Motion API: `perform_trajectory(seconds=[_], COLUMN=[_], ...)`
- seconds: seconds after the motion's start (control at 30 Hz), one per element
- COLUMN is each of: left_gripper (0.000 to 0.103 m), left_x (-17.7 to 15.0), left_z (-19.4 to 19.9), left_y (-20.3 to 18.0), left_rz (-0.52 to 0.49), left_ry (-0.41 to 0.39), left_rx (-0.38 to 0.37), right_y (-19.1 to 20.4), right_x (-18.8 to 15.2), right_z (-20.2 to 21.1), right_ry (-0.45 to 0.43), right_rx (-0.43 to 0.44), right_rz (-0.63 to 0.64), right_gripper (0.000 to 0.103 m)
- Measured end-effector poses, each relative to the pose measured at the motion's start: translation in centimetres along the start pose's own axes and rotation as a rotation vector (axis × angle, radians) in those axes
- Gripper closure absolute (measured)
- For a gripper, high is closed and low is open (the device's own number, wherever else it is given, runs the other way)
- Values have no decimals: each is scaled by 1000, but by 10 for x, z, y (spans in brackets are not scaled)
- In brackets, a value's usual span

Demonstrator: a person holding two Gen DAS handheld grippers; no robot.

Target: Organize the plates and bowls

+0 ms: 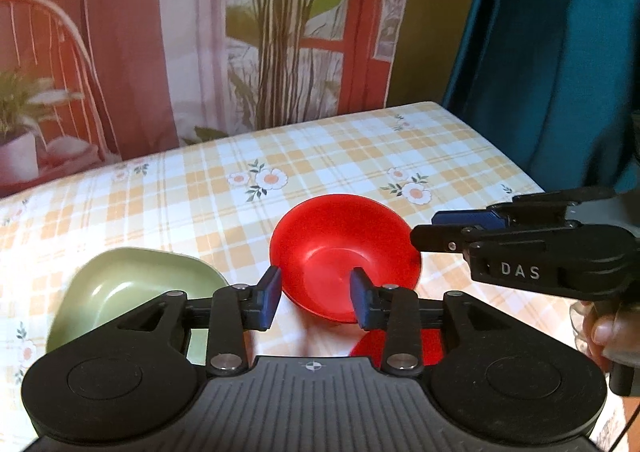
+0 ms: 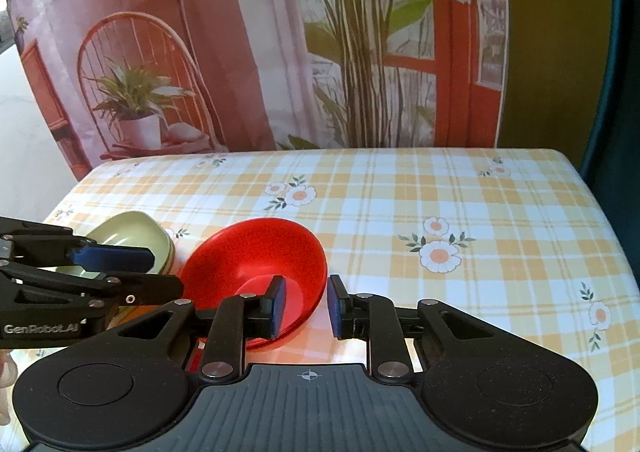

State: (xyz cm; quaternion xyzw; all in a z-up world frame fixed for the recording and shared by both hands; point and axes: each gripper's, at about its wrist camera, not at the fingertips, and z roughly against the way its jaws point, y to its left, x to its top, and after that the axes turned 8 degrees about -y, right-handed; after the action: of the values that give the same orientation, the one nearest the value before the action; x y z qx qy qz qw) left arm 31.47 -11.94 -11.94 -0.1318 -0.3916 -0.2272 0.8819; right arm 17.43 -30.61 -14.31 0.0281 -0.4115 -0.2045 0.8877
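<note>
A red bowl point(image 1: 344, 252) sits tilted on the checked tablecloth, partly over a red plate point(image 1: 396, 344) below it. A green bowl point(image 1: 132, 292) stands to its left. My left gripper point(image 1: 316, 300) is open, its fingers straddling the red bowl's near left rim. In the right wrist view the red bowl point(image 2: 256, 268) lies in front of my right gripper point(image 2: 306, 306), which is open with its jaws either side of the bowl's right rim. The green bowl point(image 2: 132, 236) shows at the left there. The right gripper also shows in the left wrist view point(image 1: 440, 228).
The table point(image 2: 440, 204) has a yellow checked cloth with flowers. A printed backdrop hangs behind it. A teal curtain point(image 1: 560, 52) is at the right. The table's right edge point(image 2: 608, 212) is near.
</note>
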Motion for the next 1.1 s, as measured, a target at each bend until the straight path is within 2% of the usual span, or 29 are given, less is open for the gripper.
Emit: perform_trajectory(seconds=[0.5,1.1], left_gripper=[64,64], left_x=[-22,-58], left_z=[36,48], left_y=[1,1], left_rz=[52,130], left_ry=[-10,17], left_rx=[-25,-5], right_y=[3,6], right_x=[-22,-57], right_z=[33,51], right_ry=[-39,-39], right_rx=[14,-11], right_rz=[8,-43], right_gripper=[81,79])
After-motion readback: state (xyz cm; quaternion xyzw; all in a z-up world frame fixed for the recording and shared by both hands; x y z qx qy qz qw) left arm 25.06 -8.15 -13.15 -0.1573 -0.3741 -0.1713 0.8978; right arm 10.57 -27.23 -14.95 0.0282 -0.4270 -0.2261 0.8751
